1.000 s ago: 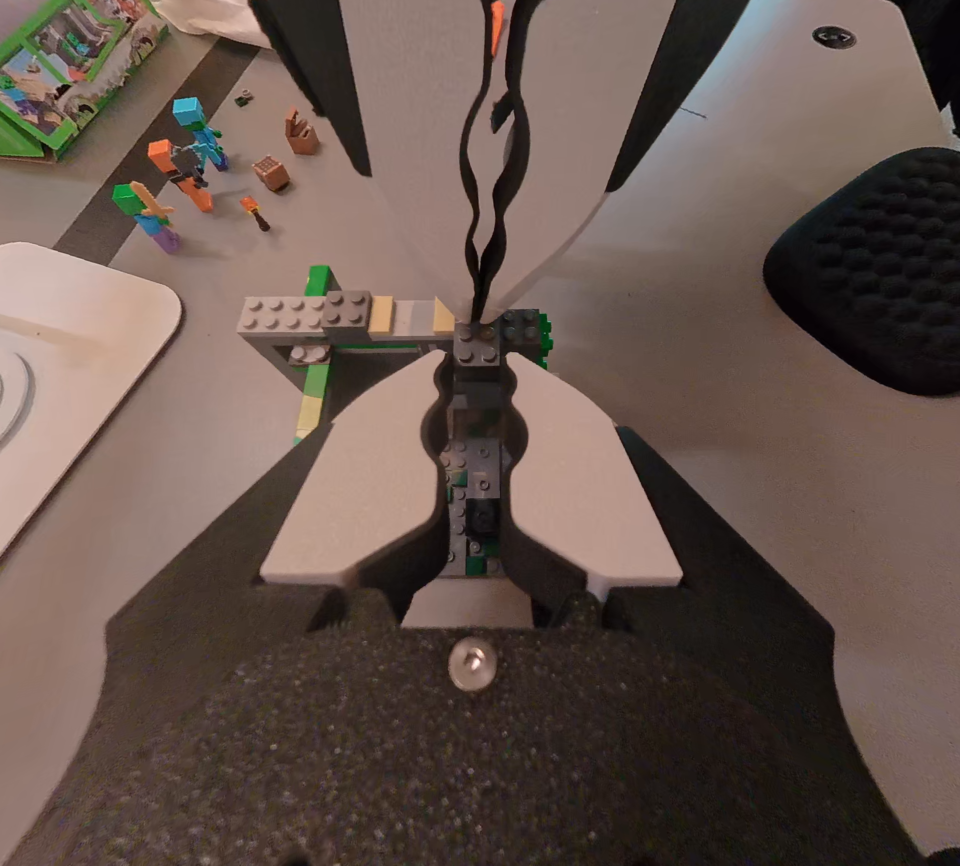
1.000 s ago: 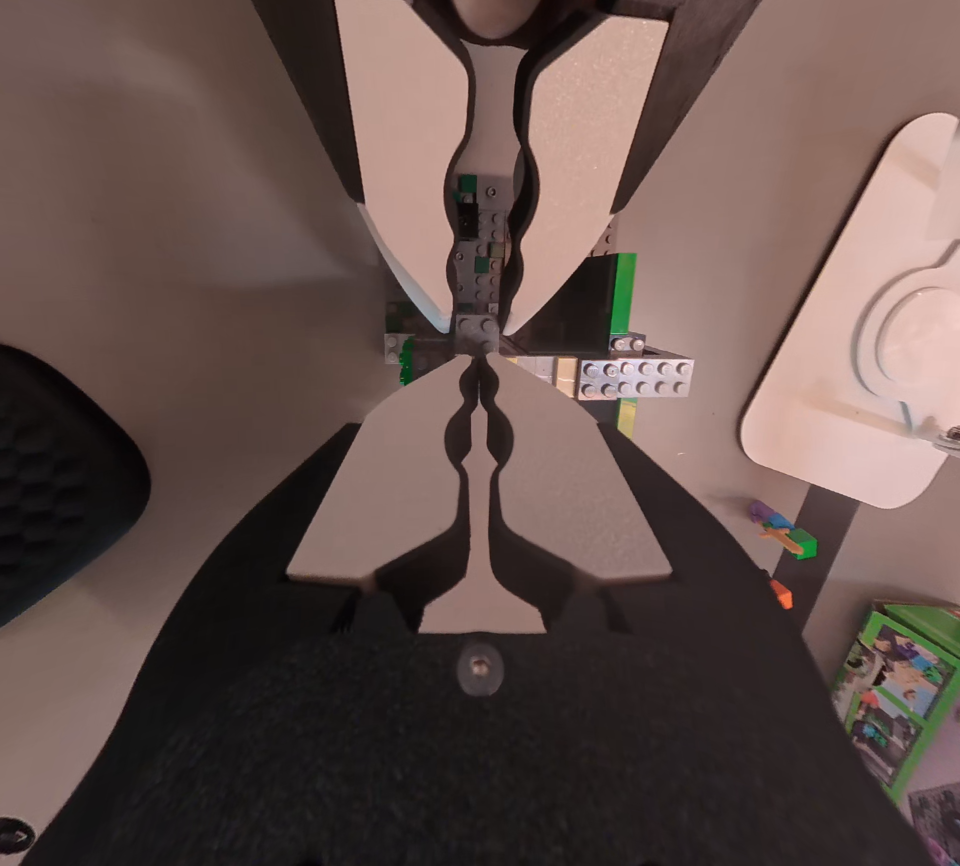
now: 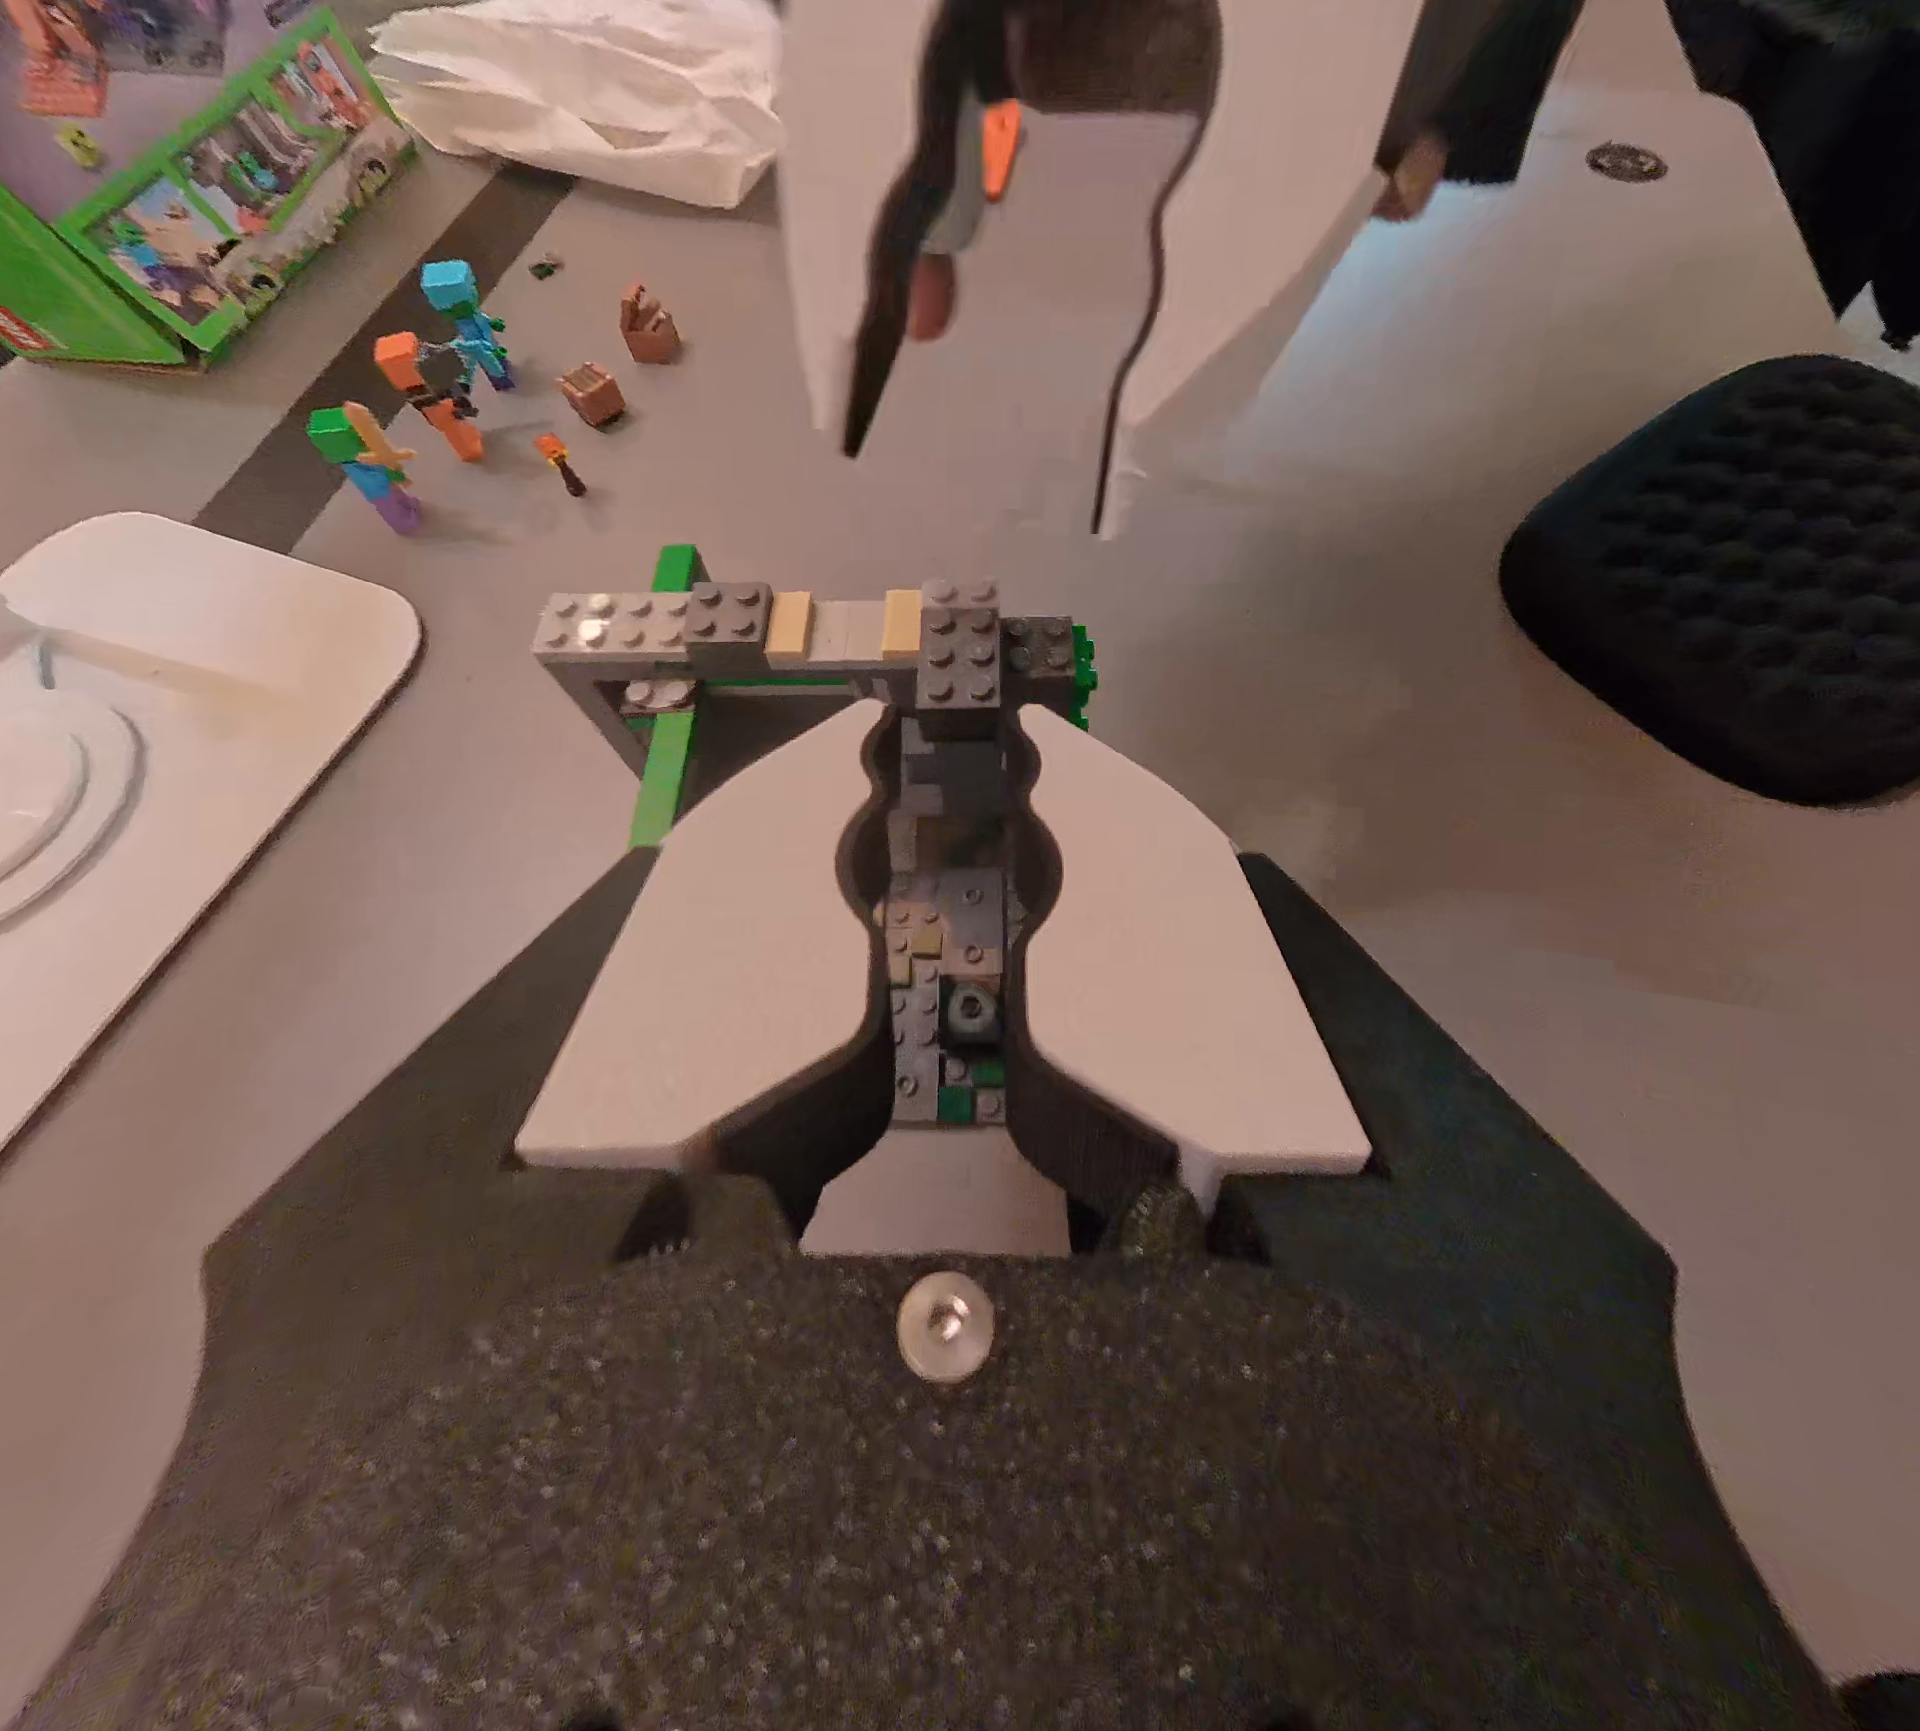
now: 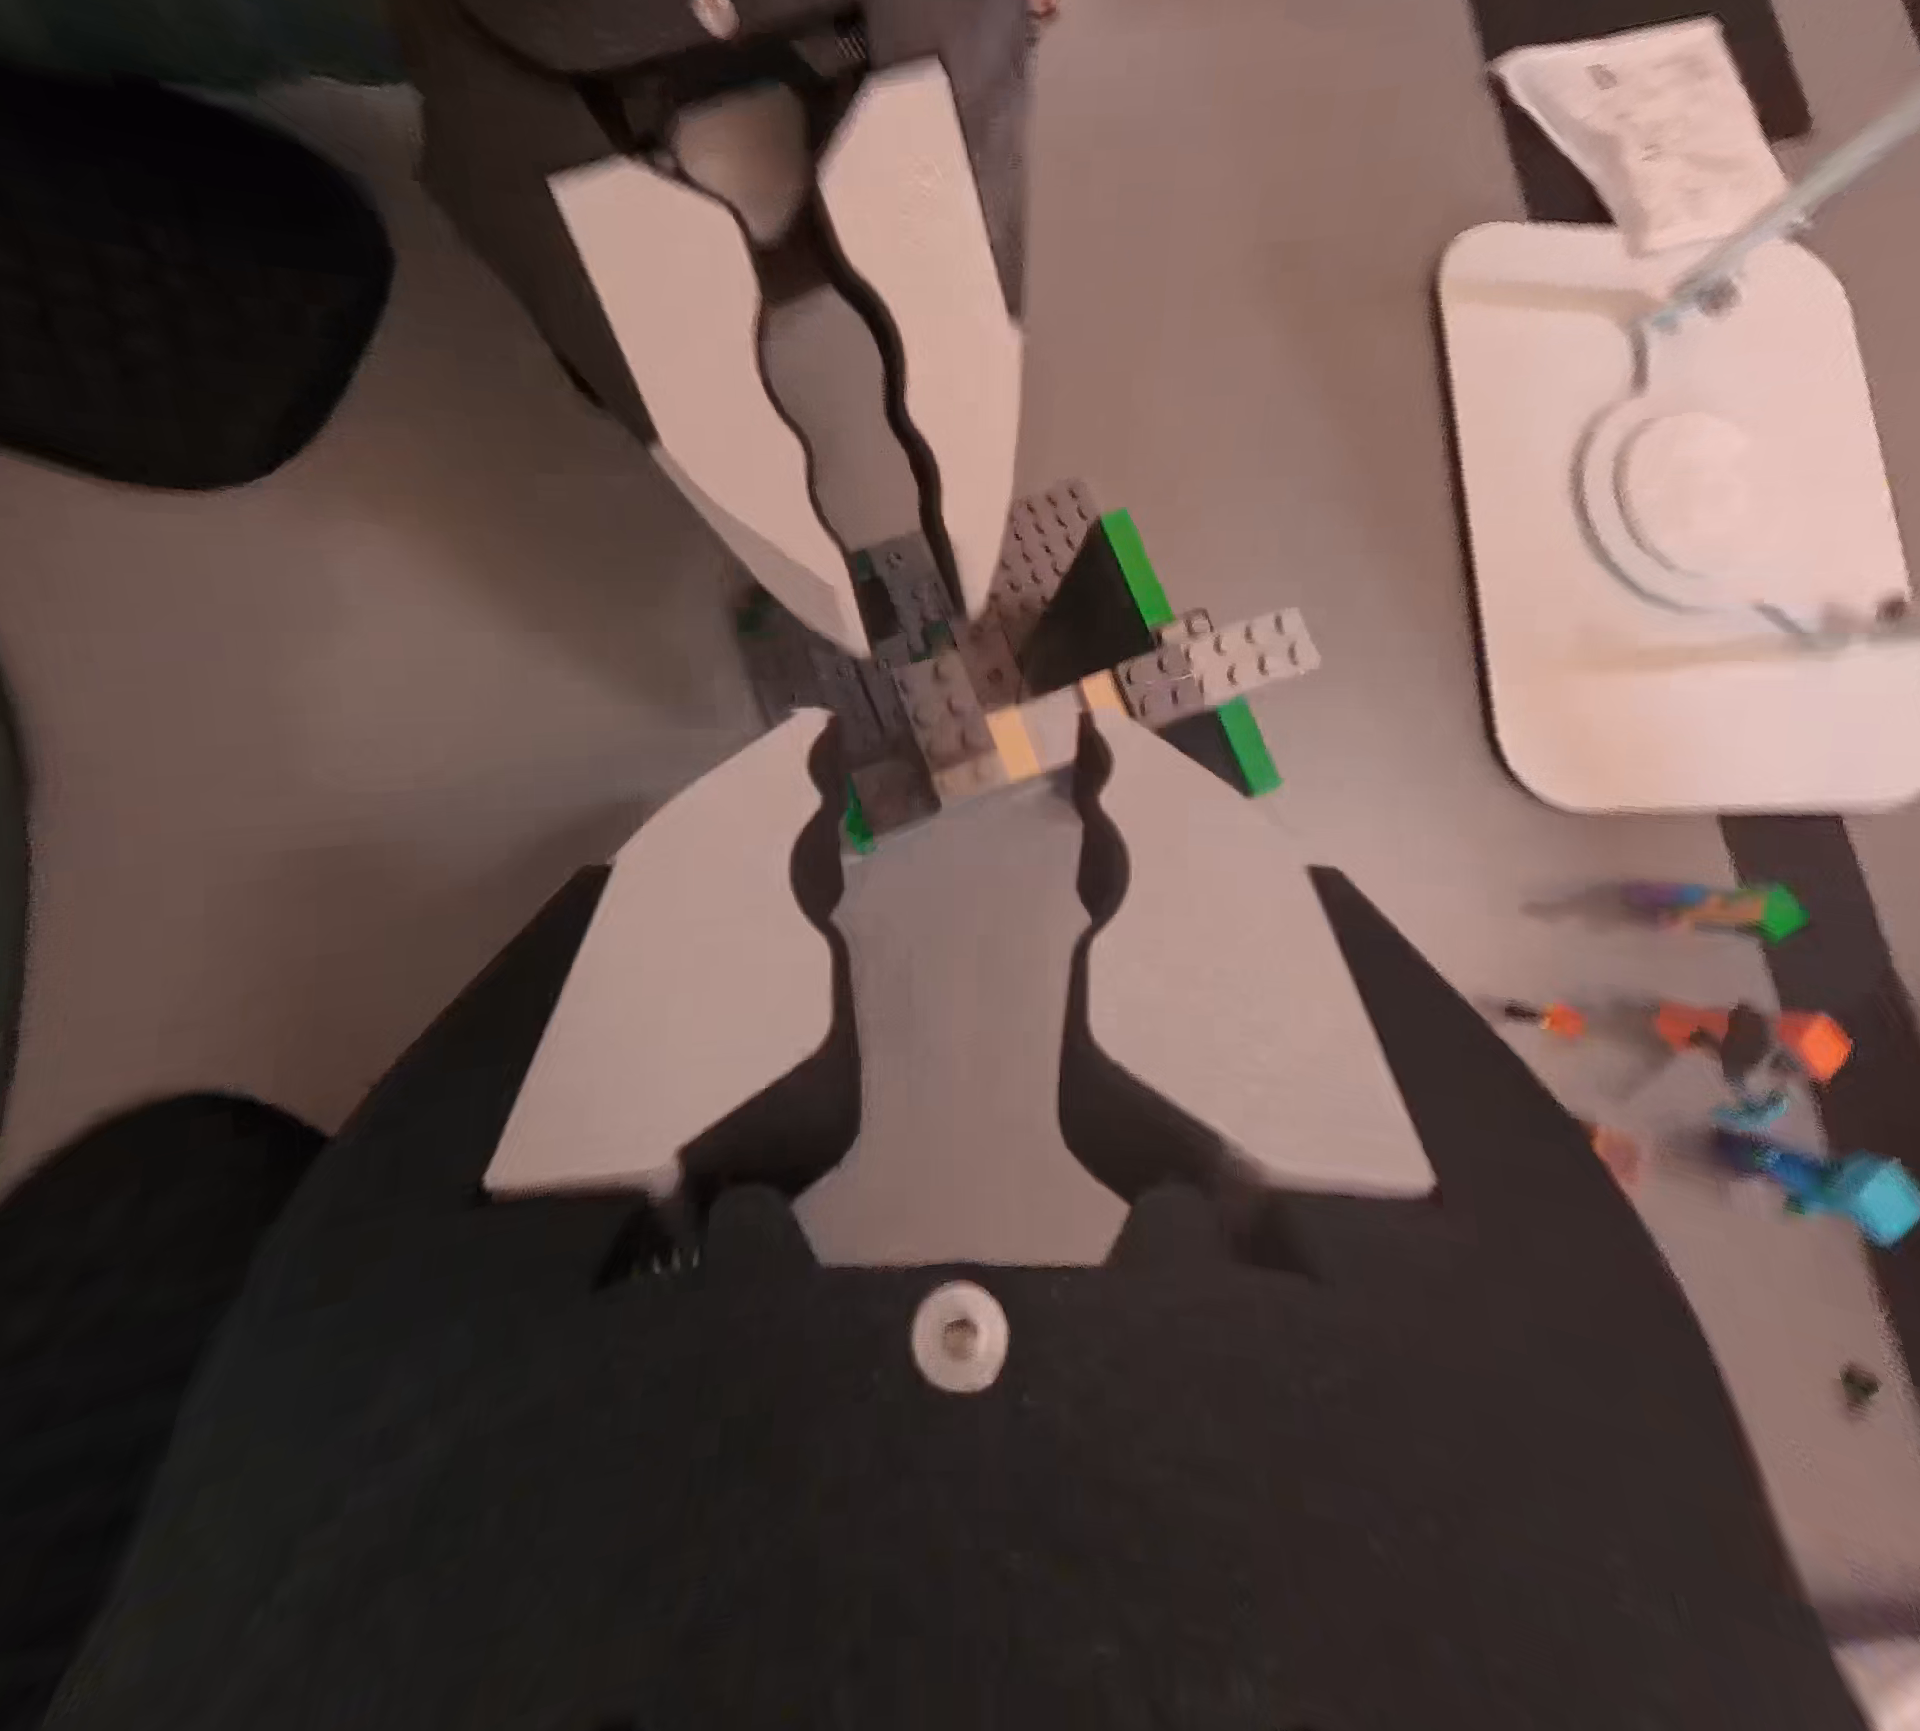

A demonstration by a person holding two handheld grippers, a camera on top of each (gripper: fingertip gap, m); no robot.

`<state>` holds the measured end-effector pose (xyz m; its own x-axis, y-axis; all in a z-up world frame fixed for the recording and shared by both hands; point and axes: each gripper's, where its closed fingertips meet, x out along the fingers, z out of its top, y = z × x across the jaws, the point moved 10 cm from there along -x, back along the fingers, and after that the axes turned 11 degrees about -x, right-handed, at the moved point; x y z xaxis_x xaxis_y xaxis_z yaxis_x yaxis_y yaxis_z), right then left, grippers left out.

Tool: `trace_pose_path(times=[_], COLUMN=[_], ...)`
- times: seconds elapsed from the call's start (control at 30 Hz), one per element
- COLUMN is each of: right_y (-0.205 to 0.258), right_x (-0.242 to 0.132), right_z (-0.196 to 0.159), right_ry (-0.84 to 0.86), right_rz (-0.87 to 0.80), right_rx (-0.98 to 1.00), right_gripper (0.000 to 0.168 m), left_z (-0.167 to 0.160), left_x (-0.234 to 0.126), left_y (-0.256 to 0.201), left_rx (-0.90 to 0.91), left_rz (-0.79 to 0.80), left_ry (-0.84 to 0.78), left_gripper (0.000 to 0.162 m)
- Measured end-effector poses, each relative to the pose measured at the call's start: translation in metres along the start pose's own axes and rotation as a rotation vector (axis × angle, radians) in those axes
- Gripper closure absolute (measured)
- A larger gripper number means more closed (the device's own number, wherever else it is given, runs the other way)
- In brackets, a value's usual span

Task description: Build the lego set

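The lego build (image 3: 810,637) is a grey wall with a grey and tan top beam on a green-edged base. A dark grey 2x2 brick (image 3: 961,642) sits at the beam's right end. My left gripper (image 3: 945,715) is shut on the build's grey wall section, which runs back between its fingers. My right gripper (image 3: 977,486) hangs open and empty above and behind the build, blurred. In the right wrist view the right gripper (image 4: 951,731) is open just over the beam (image 4: 1039,694), and the left gripper (image 4: 914,627) grips the build from the far side.
A green lego box (image 3: 156,123) and a white bag (image 3: 592,81) lie at the far left. Several minifigures and small brown parts (image 3: 416,393) stand nearby. A white lamp base (image 3: 187,705) is on the left, a black cushion (image 3: 1725,580) on the right. Only a small space, under 4 cm, lies between the two pairs of fingers.
My right gripper, nearly shut with its tips on the dark grey 2x2 brick, has opened and lifted back from it. My left gripper still holds the build.
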<state>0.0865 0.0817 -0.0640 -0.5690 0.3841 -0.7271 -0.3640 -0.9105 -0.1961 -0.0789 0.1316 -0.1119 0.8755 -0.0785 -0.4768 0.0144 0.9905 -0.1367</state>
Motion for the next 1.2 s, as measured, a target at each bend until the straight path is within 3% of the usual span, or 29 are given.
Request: trace_pose_path(times=[0.03,0.13,0.37,0.67,0.8,1.2], right_y=[0.006,0.026,0.069,0.062,0.054,-0.015], right_x=[0.0,0.007,0.05,0.059,0.053,0.049], right_z=[-0.007,-0.027,-0.042,-0.039,-0.048,-0.075], right_ry=[-0.012,-0.073,-0.138,-0.129,-0.146,-0.341], right_rz=[-0.035,-0.153,-0.433,-0.563,-0.467,0.086], right_rx=[0.05,0.2,0.468,0.428,0.278,-0.117], right_gripper=[0.119,0.105,0.109,0.142,0.144,0.148], left_z=[0.0,-0.002,-0.015,-0.033,-0.037,-0.039], left_x=[-0.005,-0.023,-0.047,-0.045,-0.048,-0.054], left_y=[0.0,0.003,0.002,0.001,0.003,0.002], left_rx=[-0.002,-0.019,-0.068,-0.112,-0.115,-0.08], left_rz=[0.011,0.063,0.126,0.143,0.151,0.16], left_ry=[-0.019,-0.074,-0.189,-0.271,-0.27,-0.242], left_gripper=[0.144,0.144,0.145,0.147,0.148,0.146])
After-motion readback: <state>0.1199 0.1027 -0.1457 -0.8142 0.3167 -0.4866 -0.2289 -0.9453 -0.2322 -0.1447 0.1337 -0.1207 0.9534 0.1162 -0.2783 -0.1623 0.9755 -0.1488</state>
